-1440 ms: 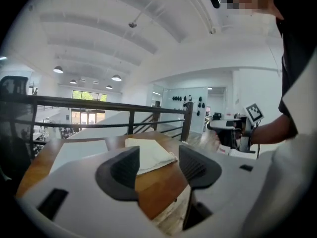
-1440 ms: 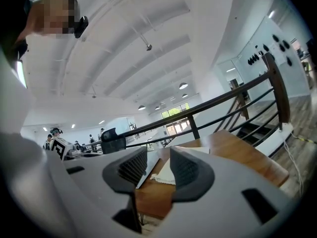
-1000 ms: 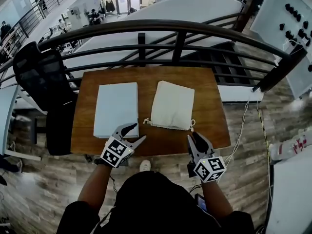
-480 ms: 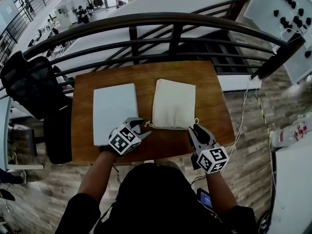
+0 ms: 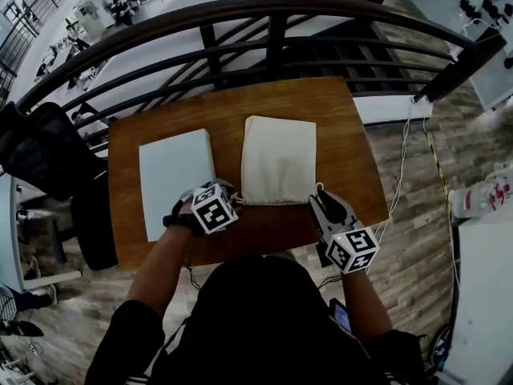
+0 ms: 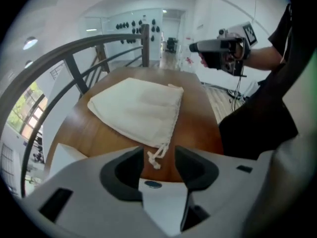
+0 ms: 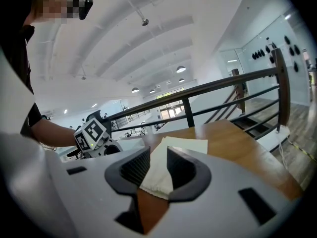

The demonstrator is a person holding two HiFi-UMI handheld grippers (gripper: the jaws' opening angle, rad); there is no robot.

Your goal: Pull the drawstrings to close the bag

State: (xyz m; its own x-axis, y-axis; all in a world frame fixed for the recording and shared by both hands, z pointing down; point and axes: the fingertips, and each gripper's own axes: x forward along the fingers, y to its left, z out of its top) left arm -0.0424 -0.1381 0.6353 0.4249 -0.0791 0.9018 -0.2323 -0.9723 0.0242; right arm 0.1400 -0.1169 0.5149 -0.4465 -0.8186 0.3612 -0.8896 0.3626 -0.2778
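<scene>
A cream cloth bag (image 5: 278, 160) lies flat on the brown table (image 5: 353, 155), its mouth toward me. My left gripper (image 5: 227, 192) points steeply down at the bag's near-left corner. In the left gripper view the left drawstring's knot (image 6: 154, 158) lies between the jaws of this gripper (image 6: 157, 165). They have just been closing, with a gap still on both sides of the knot. My right gripper (image 5: 319, 200) hovers at the near-right corner by the right drawstring loop (image 5: 319, 188). Its jaws (image 7: 157, 168) stand narrowly apart, and the bag's corner (image 7: 158, 180) shows beyond them.
A flat white board (image 5: 175, 181) lies left of the bag. A dark metal railing (image 5: 240, 18) runs behind the table's far edge. A black chair (image 5: 40, 147) stands to the left, and a cable (image 5: 398, 191) hangs off to the right.
My left gripper has moved from the table's front edge forward to the bag's near-left corner and tipped downward, its jaws narrower. My right gripper has moved forward toward the near-right corner.
</scene>
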